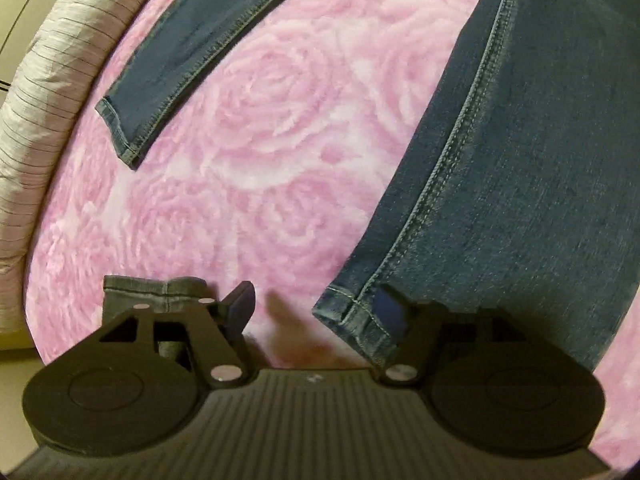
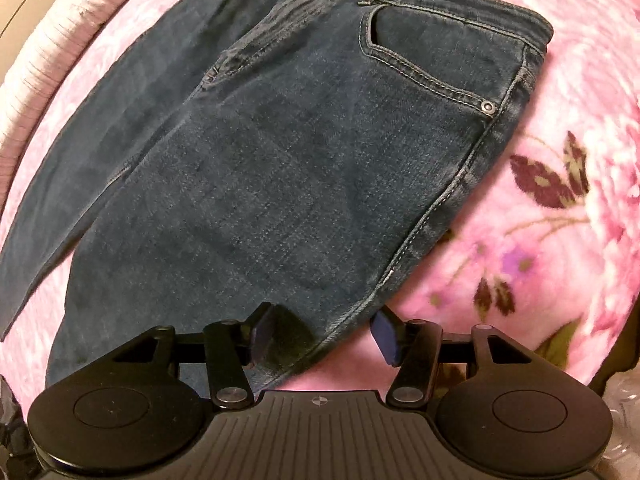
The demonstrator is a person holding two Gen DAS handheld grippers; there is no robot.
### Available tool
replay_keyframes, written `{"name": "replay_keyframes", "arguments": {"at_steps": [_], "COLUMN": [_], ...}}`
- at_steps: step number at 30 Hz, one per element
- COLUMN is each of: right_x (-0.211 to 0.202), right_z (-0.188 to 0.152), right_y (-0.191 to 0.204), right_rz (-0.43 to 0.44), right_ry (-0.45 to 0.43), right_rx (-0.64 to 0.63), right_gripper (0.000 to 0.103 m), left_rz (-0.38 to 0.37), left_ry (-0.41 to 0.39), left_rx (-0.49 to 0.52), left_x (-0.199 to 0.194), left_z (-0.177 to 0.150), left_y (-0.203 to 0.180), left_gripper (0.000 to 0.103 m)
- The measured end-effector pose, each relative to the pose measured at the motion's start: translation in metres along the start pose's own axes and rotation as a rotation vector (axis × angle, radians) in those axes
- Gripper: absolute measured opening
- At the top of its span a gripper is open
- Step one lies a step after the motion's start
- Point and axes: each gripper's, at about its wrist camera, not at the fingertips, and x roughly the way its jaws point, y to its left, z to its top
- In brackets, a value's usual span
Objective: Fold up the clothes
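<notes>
Jeans: dark denim jeans lie spread flat, front up, on the pink rose blanket; waistband at 12 o'clock in the right wrist view, legs parted.
Leg hems: one hem at 10 o'clock, the other at 5 o'clock in the left wrist view.
Left gripper: released, jaws wide, beside the near hem.
Right gripper: released, straddling the outer leg seam.
Progress: no fold shows; by my judgement all folding is left.
Surroundings: striped pillow at 9 o'clock.
</notes>
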Motion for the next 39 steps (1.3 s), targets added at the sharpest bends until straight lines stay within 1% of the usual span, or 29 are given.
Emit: {"name": "replay_keyframes", "arguments": {"at_steps": [2, 3, 4, 5, 6, 7, 10, 11, 13, 14, 16, 18, 19, 21, 23, 24, 25, 26, 28, 29, 31, 34, 36, 37, 39], "right_x": [0.0, 0.0, 0.0, 0.0, 0.0, 0.0, -0.002, -0.002, -0.002, -0.001, 0.0, -0.004, -0.006, -0.014, -0.02, -0.023, -0.026, -0.029, -0.034, -0.034, -0.023, -0.001, 0.02, 0.03, 0.053], "right_z": [-0.001, -0.002, -0.002, -0.002, -0.002, -0.002, -0.002, -0.002, -0.004, -0.004, -0.006, -0.008, -0.01, -0.013, -0.017, -0.019, -0.021, -0.023, -0.026, -0.027, -0.026, -0.018, -0.015, -0.014, -0.02], "right_y": [0.002, 0.003, 0.005, 0.007, 0.009, 0.01, 0.013, 0.014, 0.015, 0.016, 0.019, 0.026, 0.03, 0.041, 0.062, 0.074, 0.086, 0.098, 0.122, 0.136, 0.164, 0.203, 0.225, 0.236, 0.249], "right_rz": [-0.001, -0.002, -0.001, -0.001, -0.001, 0.0, 0.002, 0.002, 0.001, 0.002, -0.004, -0.024, -0.035, -0.059, -0.062, -0.059, -0.056, -0.052, -0.046, -0.028, 0.048, 0.121, 0.135, 0.135, 0.113], "right_ry": [-0.003, -0.003, -0.003, -0.003, -0.003, -0.003, -0.003, -0.005, -0.004, -0.001, -0.004, -0.01, -0.013, -0.027, -0.054, -0.07, -0.086, -0.101, -0.133, -0.148, -0.153, -0.144, -0.099, -0.069, 0.019], "right_rx": [0.001, -0.002, -0.006, -0.011, -0.018, -0.024, -0.037, -0.042, -0.048, -0.047, -0.05, -0.082, -0.104, -0.169, -0.282, -0.346, -0.41, -0.474, -0.601, -0.669, -0.812, -1.022, -1.187, -1.278, -1.466], "right_gripper": [0.057, 0.057, 0.057, 0.057, 0.057, 0.057, 0.058, 0.058, 0.059, 0.059, 0.06, 0.06, 0.06, 0.06, 0.06, 0.06, 0.06, 0.06, 0.06, 0.06, 0.06, 0.06, 0.06, 0.06, 0.06], "left_rz": [0.028, 0.054, 0.087, 0.139, 0.203, 0.226, 0.205, 0.179, 0.118, 0.09, 0.045, 0.002, -0.025, -0.078, -0.117, -0.132, -0.146, -0.147, -0.136, -0.129, -0.102, -0.059, -0.045, -0.057, -0.08], "left_ry": [-0.011, -0.01, -0.006, 0.012, 0.038, 0.049, 0.038, 0.016, -0.035, -0.053, -0.066, -0.042, -0.025, 0.022, 0.033, 0.029, 0.028, 0.023, 0.008, -0.003, -0.035, -0.079, -0.08, -0.055, -0.008], "left_rx": [-0.051, -0.072, -0.088, -0.093, -0.09, -0.118, -0.249, -0.275, -0.32, -0.326, -0.311, -0.315, -0.329, -0.386, -0.461, -0.487, -0.504, -0.507, -0.491, -0.484, -0.496, -0.545, -0.585, -0.593, -0.604], "left_x": [-0.006, -0.008, -0.01, -0.01, -0.01, -0.013, -0.031, -0.039, -0.055, -0.058, -0.058, -0.045, -0.037, -0.018, -0.007, -0.007, -0.008, -0.01, -0.016, -0.02, -0.03, -0.044, -0.05, -0.049, -0.043], "left_z": [-0.003, -0.005, -0.006, -0.008, -0.01, -0.013, -0.027, -0.029, -0.033, -0.032, -0.028, -0.021, -0.018, -0.013, -0.011, -0.011, -0.011, -0.01, -0.009, -0.01, -0.012, -0.015, -0.019, -0.02, -0.02], "left_y": [0.006, 0.009, 0.011, 0.014, 0.017, 0.021, 0.037, 0.035, 0.028, 0.023, 0.012, 0.006, 0.004, 0.007, 0.013, 0.016, 0.018, 0.019, 0.019, 0.019, 0.022, 0.027, 0.027, 0.025, 0.022], "left_gripper": [0.059, 0.057, 0.04, 0.024, 0.006, 0.012, 0.016, 0.019, 0.032, 0.035, 0.036, 0.037, 0.039, 0.04, 0.038, 0.03, 0.024, 0.011, 0.008, 0.007, 0.007, 0.007, 0.007, 0.006, 0.006]}}
